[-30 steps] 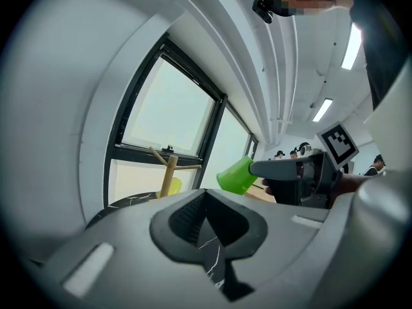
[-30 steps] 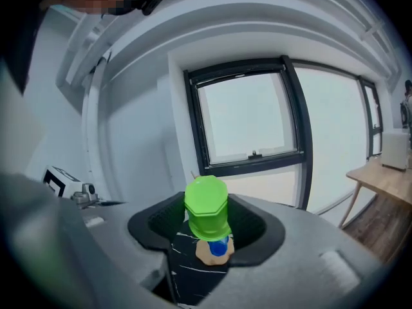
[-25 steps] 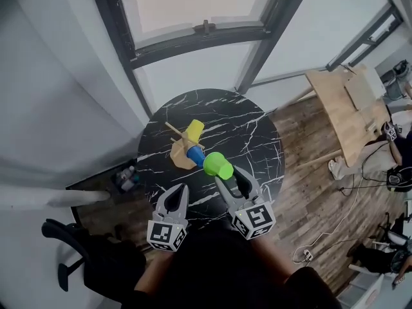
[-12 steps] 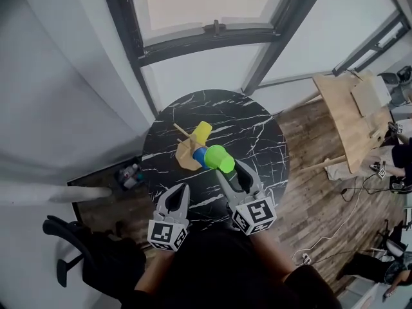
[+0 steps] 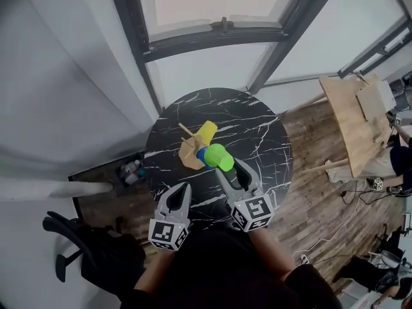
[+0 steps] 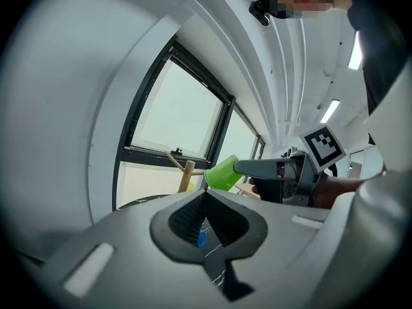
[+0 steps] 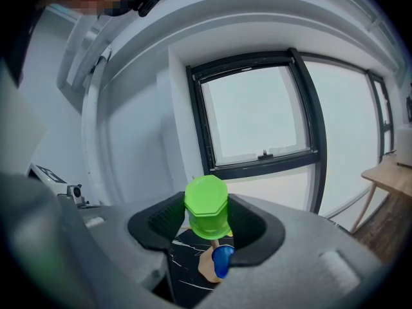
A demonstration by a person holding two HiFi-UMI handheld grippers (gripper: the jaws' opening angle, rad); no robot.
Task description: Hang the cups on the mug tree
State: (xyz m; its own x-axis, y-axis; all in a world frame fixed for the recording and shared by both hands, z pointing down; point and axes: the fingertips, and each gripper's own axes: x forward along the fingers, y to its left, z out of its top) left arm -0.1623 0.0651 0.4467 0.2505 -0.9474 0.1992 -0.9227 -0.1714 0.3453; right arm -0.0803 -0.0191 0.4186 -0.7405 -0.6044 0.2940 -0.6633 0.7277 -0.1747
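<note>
Both grippers reach forward from the person's body over the near edge of the round black table (image 5: 257, 127), angled slightly downward. The left gripper (image 5: 181, 188) sits further back, jaws drawn together with nothing between them. The right gripper (image 5: 226, 170) stretches further ahead, its jaws clamped on the green cup (image 5: 219, 157), which is held off the table right by the mug tree (image 5: 188, 154). A yellow cup (image 5: 206, 132) and a blue cup (image 5: 202, 155) are already on the tree
</note>
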